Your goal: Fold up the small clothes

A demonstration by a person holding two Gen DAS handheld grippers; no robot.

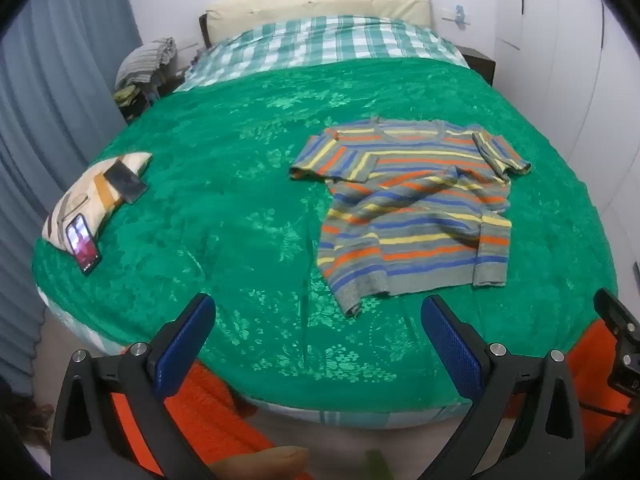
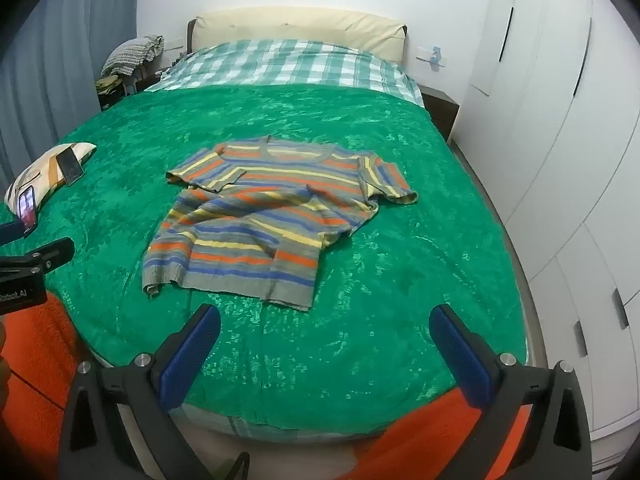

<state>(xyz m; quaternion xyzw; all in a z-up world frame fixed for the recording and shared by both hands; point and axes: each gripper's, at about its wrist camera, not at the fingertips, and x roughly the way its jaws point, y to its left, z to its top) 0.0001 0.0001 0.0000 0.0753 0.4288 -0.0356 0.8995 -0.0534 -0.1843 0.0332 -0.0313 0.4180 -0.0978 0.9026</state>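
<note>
Striped tee (image 1: 412, 216) lying face up on the green blanket (image 1: 224, 184), collar toward the headboard (image 1: 316, 2), rumpled across the middle with one sleeve flopped over the chest, hem nearest the cameras. Left gripper (image 1: 318, 344) hanging above the near edge of the bed, fingers spread wide, nothing between the blue pads (image 1: 182, 346), tee just beyond and a bit to the right. Right gripper (image 2: 324, 354) same deal: splayed wide, empty, tee ahead and slightly left. Only in the right view: white wardrobe doors (image 2: 560, 128) running down the side, plus a slice of the left gripper's body at the left edge. Clearer in the left view: patterned cushion (image 1: 86, 196) with two phones (image 1: 83, 245) on it, one screen lit, and a fingertip at the bottom edge. Orange clothing (image 2: 28, 344) low in both.
</note>
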